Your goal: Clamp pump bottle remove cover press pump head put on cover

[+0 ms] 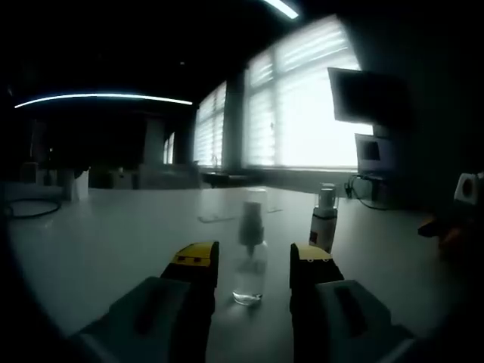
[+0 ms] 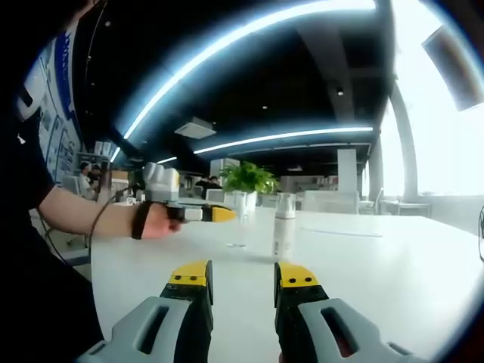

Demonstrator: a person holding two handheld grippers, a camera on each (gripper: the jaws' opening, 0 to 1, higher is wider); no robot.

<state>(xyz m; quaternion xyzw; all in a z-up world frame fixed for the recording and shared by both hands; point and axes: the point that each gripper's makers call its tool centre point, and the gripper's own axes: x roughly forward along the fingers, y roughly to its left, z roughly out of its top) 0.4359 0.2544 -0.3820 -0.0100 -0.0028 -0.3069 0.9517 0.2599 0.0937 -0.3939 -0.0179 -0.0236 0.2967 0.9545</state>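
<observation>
Left claw (image 1: 253,265) open around pump bottle (image 1: 250,249).

Open-plan office or lab-style workspace. Large white smooth tabletop (image 2: 393,272) runs well back into the room. Tall windows with pale horizontal blinds (image 1: 310,98) along one wall, very bright. Dark flat monitor screen (image 1: 369,94) mounted up beside the windows, smaller grey screen (image 1: 372,155) under it, black cables (image 1: 367,193) trailing on the tabletop nearby. Long curved white LED strip lights (image 2: 249,34) across a dark ceiling. Green leafy potted plant (image 2: 248,178) further back. Other desks and seated people (image 2: 89,175) at the far side, too small for detail.
</observation>
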